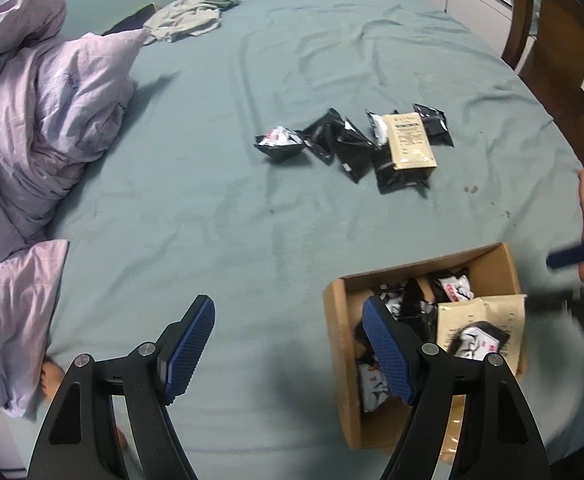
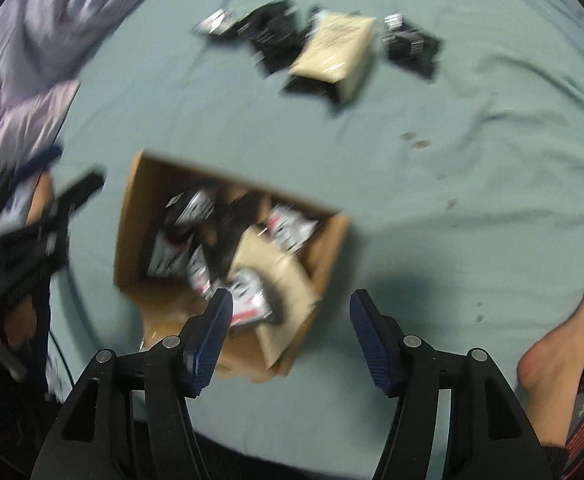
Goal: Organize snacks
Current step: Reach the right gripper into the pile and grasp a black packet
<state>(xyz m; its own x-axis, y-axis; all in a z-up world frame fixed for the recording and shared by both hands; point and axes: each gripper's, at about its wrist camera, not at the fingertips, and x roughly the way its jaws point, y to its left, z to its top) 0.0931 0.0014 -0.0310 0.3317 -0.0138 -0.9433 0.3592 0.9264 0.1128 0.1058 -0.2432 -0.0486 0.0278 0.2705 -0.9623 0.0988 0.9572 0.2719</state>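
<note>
Cardboard box [image 1: 491, 268] sits on the bed's green sheet [image 1: 212, 200] close to the person, its top open so packets can be dropped straight in; it already holds a jumble of black-and-white snack packets and a tan pouch [image 2: 280, 276] leaning against the inside. Further out on the sheet lies the unsorted cluster: several black packets [image 1: 343, 144] and another tan packet [image 1: 409, 140] resting partly on top of them, all well apart from the box (presumably waiting their turn).

Both tools point steeply down at the bed. The right gripper [image 2: 292, 328] hangs just over the box's near corner, jaws apart with nothing between the pads; by my reckoning it has let a packet go into the box, though the blur hides which one. The left gripper [image 1: 288, 344] hovers beside the box on its left, jaws spread wide and empty, one finger [image 1: 387, 356] overlapping the box rim in its own view. A crumpled lilac duvet [image 1: 44, 100] is pushed to the far side, leaving the middle of the sheet free for sorting.
</note>
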